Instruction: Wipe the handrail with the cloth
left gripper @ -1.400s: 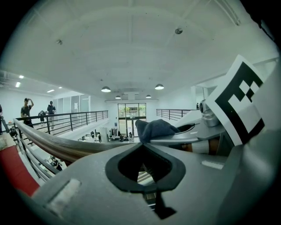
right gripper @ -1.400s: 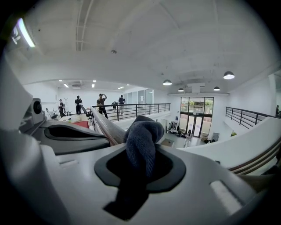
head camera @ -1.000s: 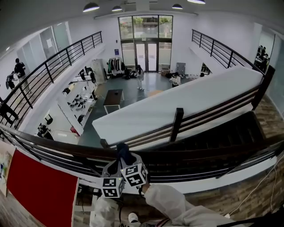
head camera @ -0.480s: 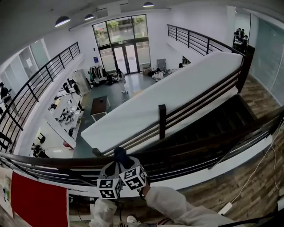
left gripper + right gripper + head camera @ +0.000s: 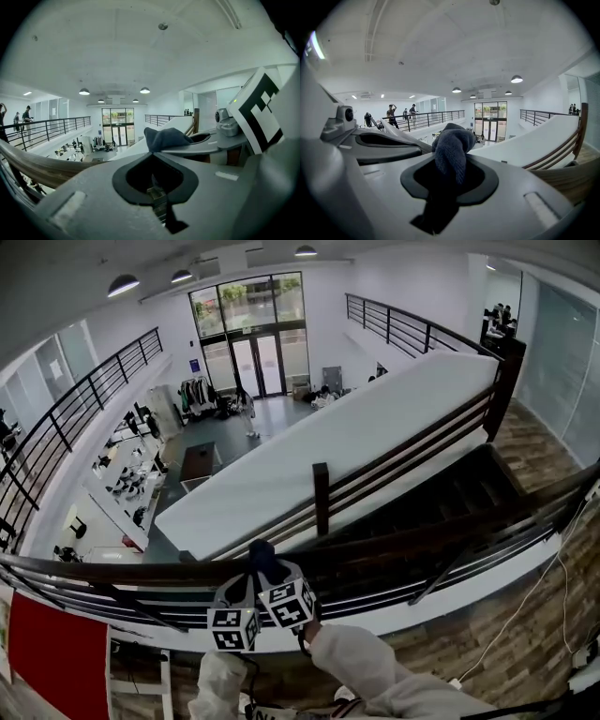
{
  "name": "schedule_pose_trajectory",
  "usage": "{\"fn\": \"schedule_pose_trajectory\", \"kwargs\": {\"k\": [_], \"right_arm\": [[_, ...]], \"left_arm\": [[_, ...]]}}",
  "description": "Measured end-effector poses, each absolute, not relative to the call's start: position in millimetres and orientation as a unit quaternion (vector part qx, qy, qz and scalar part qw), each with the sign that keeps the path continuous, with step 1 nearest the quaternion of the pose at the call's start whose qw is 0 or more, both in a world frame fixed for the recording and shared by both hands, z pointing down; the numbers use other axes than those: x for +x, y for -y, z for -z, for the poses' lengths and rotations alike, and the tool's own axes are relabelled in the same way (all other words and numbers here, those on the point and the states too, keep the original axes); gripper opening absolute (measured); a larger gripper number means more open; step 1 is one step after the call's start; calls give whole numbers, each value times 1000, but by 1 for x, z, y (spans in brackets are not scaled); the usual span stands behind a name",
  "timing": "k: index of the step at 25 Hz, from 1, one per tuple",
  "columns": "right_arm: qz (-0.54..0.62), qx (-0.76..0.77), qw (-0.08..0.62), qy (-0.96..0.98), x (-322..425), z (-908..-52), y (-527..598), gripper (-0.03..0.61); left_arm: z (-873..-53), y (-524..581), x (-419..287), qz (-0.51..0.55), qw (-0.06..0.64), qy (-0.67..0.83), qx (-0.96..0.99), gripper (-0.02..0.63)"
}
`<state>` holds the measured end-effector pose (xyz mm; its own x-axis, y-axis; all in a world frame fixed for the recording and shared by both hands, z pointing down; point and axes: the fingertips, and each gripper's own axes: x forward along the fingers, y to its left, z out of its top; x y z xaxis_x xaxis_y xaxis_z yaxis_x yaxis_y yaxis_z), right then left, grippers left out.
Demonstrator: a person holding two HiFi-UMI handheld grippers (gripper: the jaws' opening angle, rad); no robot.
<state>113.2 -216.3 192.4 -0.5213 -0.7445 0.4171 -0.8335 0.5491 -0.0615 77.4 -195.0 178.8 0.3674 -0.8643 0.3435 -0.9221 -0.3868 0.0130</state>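
Mezzanine edge: right tongs (image 5: 451, 163) pinch the bunched cloth (image 5: 452, 140) at the handrail (image 5: 412, 538), probably set for wiping; left tongs (image 5: 156, 161) pressed together, empty, alongside.

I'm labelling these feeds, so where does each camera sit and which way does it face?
Head view: on the head, down over handrail into hall; both grippers, sleeves.
Left gripper view: on left gripper, toward glass doors; own shut jaws.
Right gripper view: on right gripper, same way; jaws on cloth.
All share cloth, handrail.
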Motion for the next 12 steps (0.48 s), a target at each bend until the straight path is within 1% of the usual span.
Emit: {"fn": "schedule_pose_trajectory", "kwargs": {"k": [12], "right_arm": [[-116,501,182,838,232,-193,213,95]], "left_arm": [[-174,196,192,-124,104,509,846,2]]}}
